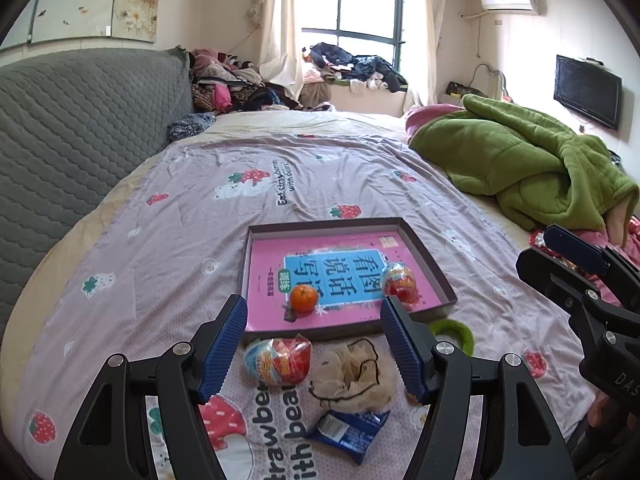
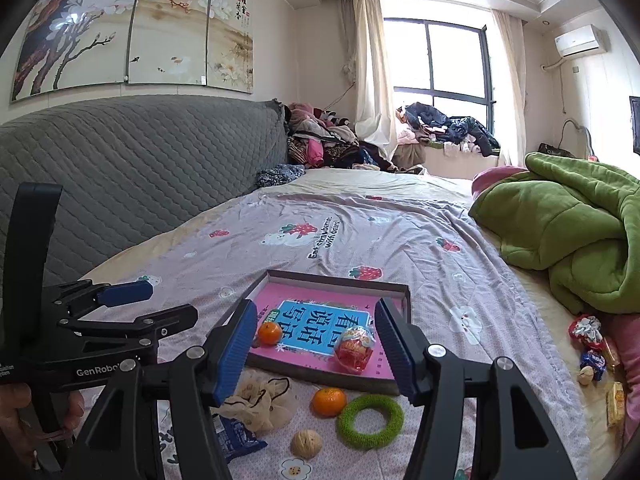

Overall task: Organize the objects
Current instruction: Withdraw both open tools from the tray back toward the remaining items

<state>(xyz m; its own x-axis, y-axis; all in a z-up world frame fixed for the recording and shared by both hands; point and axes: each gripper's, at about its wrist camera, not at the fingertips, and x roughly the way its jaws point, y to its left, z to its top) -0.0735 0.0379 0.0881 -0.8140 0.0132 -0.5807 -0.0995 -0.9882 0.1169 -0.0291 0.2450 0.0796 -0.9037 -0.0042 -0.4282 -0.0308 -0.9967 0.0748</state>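
Observation:
A shallow dark tray [image 1: 324, 224] [image 2: 340, 279] lined with a pink book lies on the strawberry-print bedspread. Inside it sit a mandarin [image 1: 304, 298] [image 2: 269, 333] and a wrapped egg toy [image 1: 400, 282] [image 2: 354, 346]. In front of the tray lie a second wrapped egg toy [image 1: 278, 360], a beige mesh pouch [image 1: 352, 376] [image 2: 260, 400], a blue packet [image 1: 348, 432], a green ring [image 2: 370, 420], another mandarin [image 2: 329, 401] and a walnut [image 2: 306, 443]. My left gripper [image 1: 313, 304] [image 2: 160, 306] hovers open above the loose items, holding nothing. My right gripper [image 2: 316, 308] [image 1: 556, 258] hovers beside it, open and holding nothing.
A green blanket [image 1: 520, 160] [image 2: 568, 232] is heaped at the right of the bed. Small wrapped snacks [image 2: 592, 344] lie below it near the bed's edge. The grey quilted headboard [image 1: 80, 128] bounds the left. Clothes are piled by the window.

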